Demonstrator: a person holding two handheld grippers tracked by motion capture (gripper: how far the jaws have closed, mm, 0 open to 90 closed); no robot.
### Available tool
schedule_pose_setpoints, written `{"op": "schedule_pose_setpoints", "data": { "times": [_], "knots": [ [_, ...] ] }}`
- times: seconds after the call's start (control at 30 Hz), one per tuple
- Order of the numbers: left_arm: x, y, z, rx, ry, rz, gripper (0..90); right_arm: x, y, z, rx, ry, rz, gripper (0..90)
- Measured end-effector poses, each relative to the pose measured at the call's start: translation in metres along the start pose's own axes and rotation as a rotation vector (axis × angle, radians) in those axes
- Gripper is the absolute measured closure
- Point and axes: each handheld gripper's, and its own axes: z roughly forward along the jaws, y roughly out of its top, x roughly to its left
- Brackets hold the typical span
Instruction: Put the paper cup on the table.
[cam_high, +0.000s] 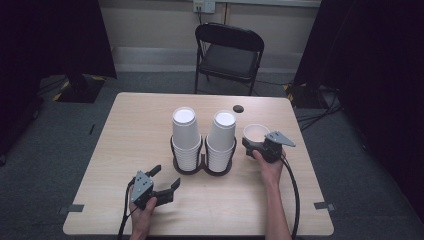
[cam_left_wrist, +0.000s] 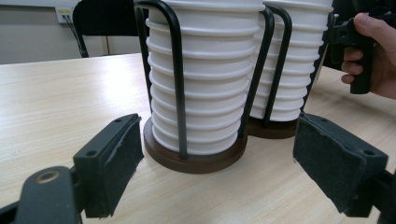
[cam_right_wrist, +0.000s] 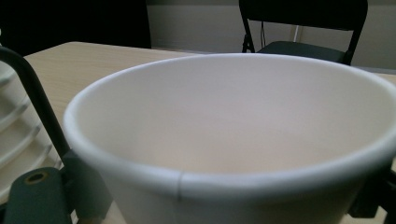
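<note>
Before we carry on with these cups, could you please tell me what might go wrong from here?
The right claw holds a single paper cup by its thin wall, so a harder squeeze could crush it, a looser one drop it. It sits close to the right stack in the black wire holder; a sideways swing could knock that tall stack. The open left claw seems safely clear.
</note>
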Motion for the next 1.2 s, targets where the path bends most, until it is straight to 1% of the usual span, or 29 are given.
{"op": "schedule_pose_setpoints", "data": {
  "times": [0.1, 0.27, 0.3, 0.33, 0.37, 0.43, 0.5, 0.53, 0.57, 0.6, 0.77, 0.8, 0.83, 0.9, 0.97, 1.0, 1.03, 1.1, 1.13, 1.2],
  "knots": [
    [0.0, 0.0, 0.0, -0.004, -0.002, -0.002, 15.5, -0.001, -0.002, -0.001, 0.009, -0.004, 0.002, 11.8],
    [0.001, 0.0, -0.001, -0.011, -0.002, -0.005, 15.5, -0.002, -0.007, -0.009, 0.013, -0.006, 0.012, 11.4],
    [0.0, -0.001, -0.001, -0.012, 0.001, -0.006, 15.6, -0.002, -0.008, -0.011, 0.023, -0.006, 0.014, 11.3],
    [0.0, 0.0, -0.001, -0.011, 0.002, -0.005, 15.6, -0.002, -0.009, -0.012, 0.028, -0.009, 0.012, 11.3],
    [0.001, 0.0, -0.001, -0.007, 0.002, 0.007, 15.6, -0.003, -0.01, -0.013, 0.028, -0.014, 0.009, 11.3],
    [0.0, 0.0, 0.0, -0.004, 0.001, -0.002, 15.6, -0.004, -0.01, -0.015, 0.038, -0.016, 0.018, 11.1],
    [0.0, 0.0, 0.0, -0.002, 0.0, 0.002, 15.5, -0.004, -0.012, -0.014, 0.071, -0.028, 0.008, 12.2],
    [0.0, 0.0, 0.0, -0.003, 0.0, 0.008, 15.5, -0.004, -0.012, -0.014, 0.071, -0.028, 0.008, 12.2],
    [0.0, 0.0, 0.0, -0.003, 0.001, 0.005, 15.5, -0.004, -0.014, -0.013, 0.088, -0.025, 0.01, 12.9],
    [0.0, 0.0, -0.001, -0.003, -0.001, 0.004, 15.5, -0.004, -0.016, -0.012, 0.121, -0.016, 0.016, 13.4],
    [0.0, 0.0, -0.001, -0.008, -0.002, 0.006, 15.5, -0.003, -0.015, -0.014, 0.146, -0.024, 0.02, 13.5],
    [0.001, 0.0, -0.001, -0.011, 0.0, 0.007, 15.6, -0.004, -0.015, -0.014, 0.17, -0.031, 0.018, 13.5],
    [0.001, 0.0, -0.001, -0.011, 0.0, 0.007, 15.7, -0.004, -0.015, -0.014, 0.17, -0.031, 0.018, 13.5],
    [0.0, -0.001, -0.001, -0.014, 0.0, 0.002, 15.8, -0.004, -0.017, -0.015, 0.201, -0.032, 0.026, 13.5],
    [0.001, -0.001, -0.001, -0.014, -0.002, 0.002, 15.8, -0.004, -0.017, -0.016, 0.209, -0.031, 0.023, 13.5],
    [0.001, 0.0, -0.001, -0.012, -0.002, 0.008, 15.8, -0.002, -0.018, -0.017, 0.211, -0.022, 0.025, 13.5],
    [0.001, 0.0, -0.001, -0.012, -0.001, 0.009, 15.8, -0.002, -0.018, -0.018, 0.223, -0.023, 0.021, 13.8],
    [0.001, 0.0, -0.001, -0.013, -0.001, 0.009, 15.8, -0.002, -0.019, -0.019, 0.226, -0.031, 0.017, 13.5],
    [0.0, 0.0, -0.001, -0.013, 0.002, 0.003, 15.8, -0.002, -0.02, -0.021, 0.219, -0.029, 0.028, 13.6],
    [0.001, 0.0, -0.001, -0.011, 0.001, -0.001, 15.8, -0.002, -0.022, -0.024, 0.224, -0.029, 0.033, 13.5]
  ]
}}
